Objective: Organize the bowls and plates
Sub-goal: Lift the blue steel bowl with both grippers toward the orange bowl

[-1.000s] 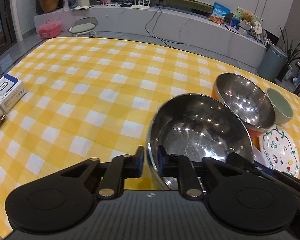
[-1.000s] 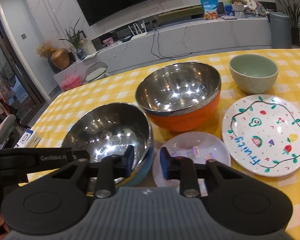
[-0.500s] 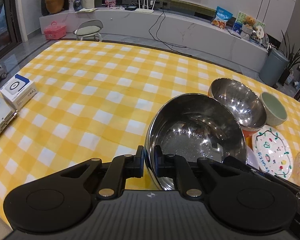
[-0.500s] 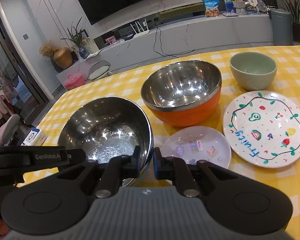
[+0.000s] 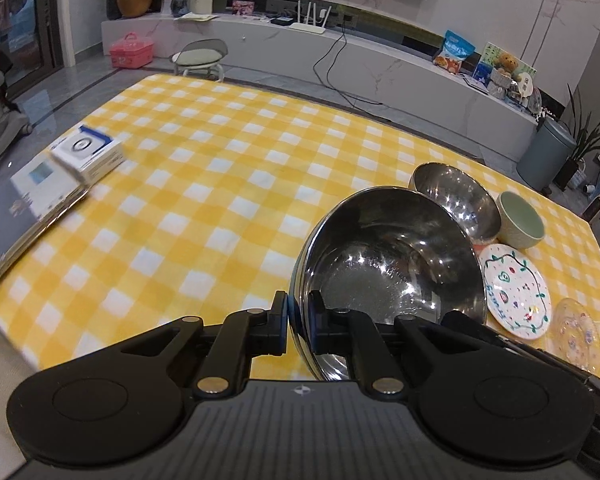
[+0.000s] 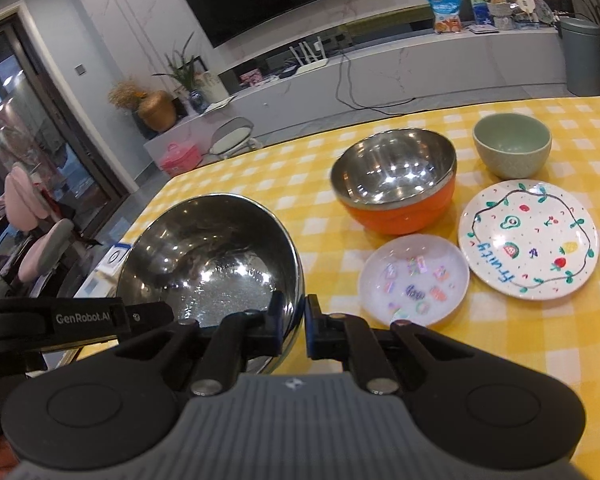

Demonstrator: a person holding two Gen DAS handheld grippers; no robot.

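Both grippers clamp the rim of a large steel bowl with a blue outside point(image 5: 392, 256) point(image 6: 208, 256) and hold it above the yellow checked table point(image 5: 220, 184). My left gripper point(image 5: 299, 324) grips its left rim, my right gripper point(image 6: 293, 326) its right rim. Beyond it stand an orange steel-lined bowl point(image 6: 396, 184) point(image 5: 456, 196), a green bowl point(image 6: 512, 144) point(image 5: 520, 220), a painted fruit plate point(image 6: 528, 236) point(image 5: 516, 292) and a small clear plate with stickers point(image 6: 414, 280).
A white box point(image 5: 88, 154) and a flat booklet point(image 5: 24, 216) lie at the table's left edge. Another clear plate point(image 5: 576, 332) sits at the right edge. A TV bench and a bin point(image 5: 544, 156) stand beyond the table.
Both grippers closed on the steel bowl's rim and lifted it. The views have risen, and the table and other dishes look farther away.
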